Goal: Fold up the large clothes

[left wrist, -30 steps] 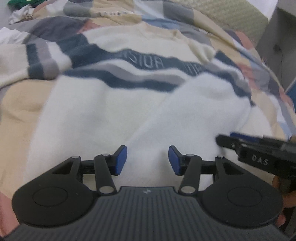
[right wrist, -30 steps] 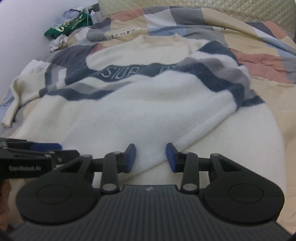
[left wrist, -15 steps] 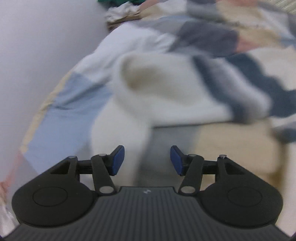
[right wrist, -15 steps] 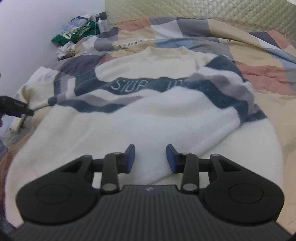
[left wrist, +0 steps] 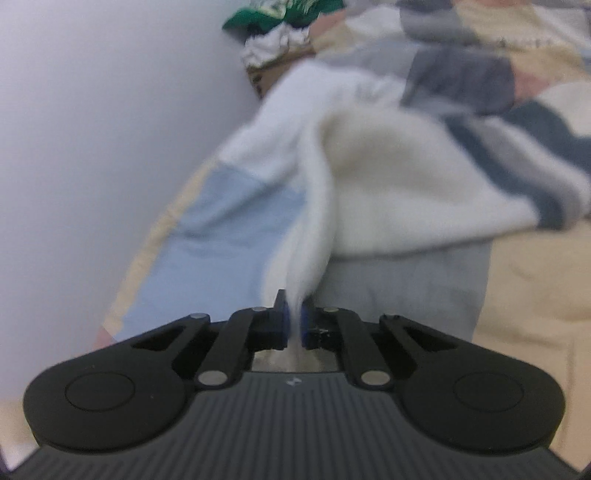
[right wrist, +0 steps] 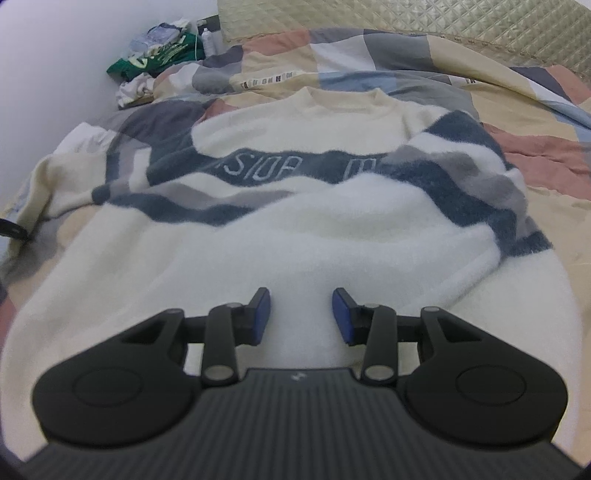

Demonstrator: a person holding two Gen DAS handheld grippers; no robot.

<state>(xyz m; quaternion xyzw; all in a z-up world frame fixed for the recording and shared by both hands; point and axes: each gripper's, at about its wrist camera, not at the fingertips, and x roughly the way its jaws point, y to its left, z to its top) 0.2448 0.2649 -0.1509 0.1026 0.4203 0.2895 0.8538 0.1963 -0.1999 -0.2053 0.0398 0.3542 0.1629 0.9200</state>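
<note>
A large cream sweater (right wrist: 295, 229) with navy and grey stripes lies face up on the bed; its right sleeve is folded across the body. My left gripper (left wrist: 293, 323) is shut on the cuff of the left sleeve (left wrist: 388, 192), which stretches away from its blue pads. That gripper shows only as a dark tip at the left edge of the right wrist view (right wrist: 13, 230). My right gripper (right wrist: 301, 314) is open and empty, low over the sweater's lower body.
A patchwork quilt (right wrist: 535, 155) covers the bed. A pale wall (left wrist: 92, 147) runs along the bed's left side. A pile of green and white clothes (right wrist: 155, 66) lies in the far left corner. A quilted headboard (right wrist: 443, 22) stands at the back.
My left gripper swung left from the sweater's hem to the left sleeve cuff and shut on it. My right gripper stayed open and moved slightly forward over the body.
</note>
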